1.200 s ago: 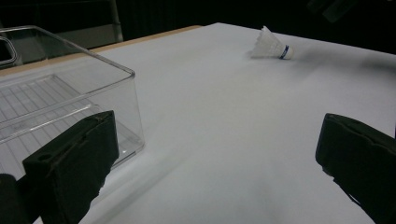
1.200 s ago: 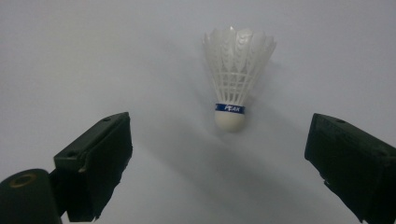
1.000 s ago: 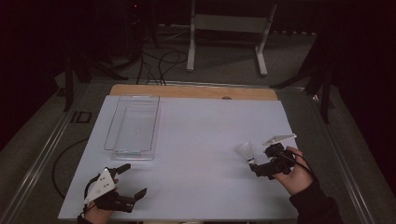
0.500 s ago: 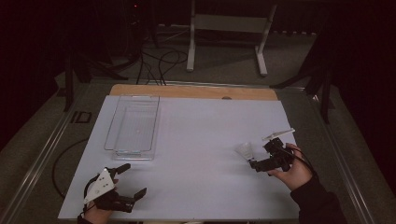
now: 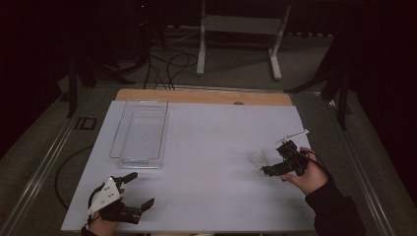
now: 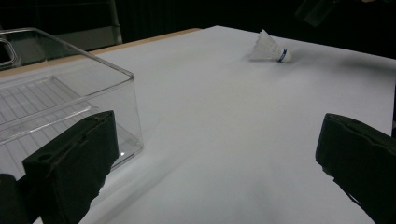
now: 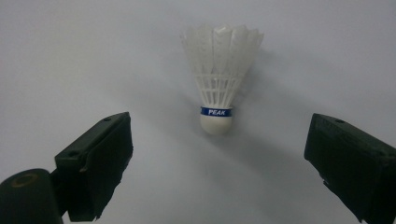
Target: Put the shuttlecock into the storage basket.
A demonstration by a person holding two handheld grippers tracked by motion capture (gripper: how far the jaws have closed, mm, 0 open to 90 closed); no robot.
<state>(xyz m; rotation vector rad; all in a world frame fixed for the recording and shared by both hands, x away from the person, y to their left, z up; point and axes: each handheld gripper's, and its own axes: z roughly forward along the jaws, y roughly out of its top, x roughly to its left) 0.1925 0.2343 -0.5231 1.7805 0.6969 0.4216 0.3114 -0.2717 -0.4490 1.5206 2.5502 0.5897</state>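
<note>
A white shuttlecock with a blue band lies on its side on the white table sheet, at the right. My right gripper is open just right of it, jaws on either side of the cork end without touching it. In the right gripper view the shuttlecock lies a little ahead of the open right gripper, cork toward me. My left gripper rests open at the front left. In the left gripper view the open left gripper holds nothing, and the shuttlecock lies far off.
A clear plastic bin stands empty at the left of the sheet, its near corner close to the left jaw. A wooden strip runs along the far table edge. Cables and a stand's legs lie on the floor beyond.
My right gripper has shifted slightly toward the far side of the table beside the shuttlecock, which has stayed put. The left gripper has not moved.
</note>
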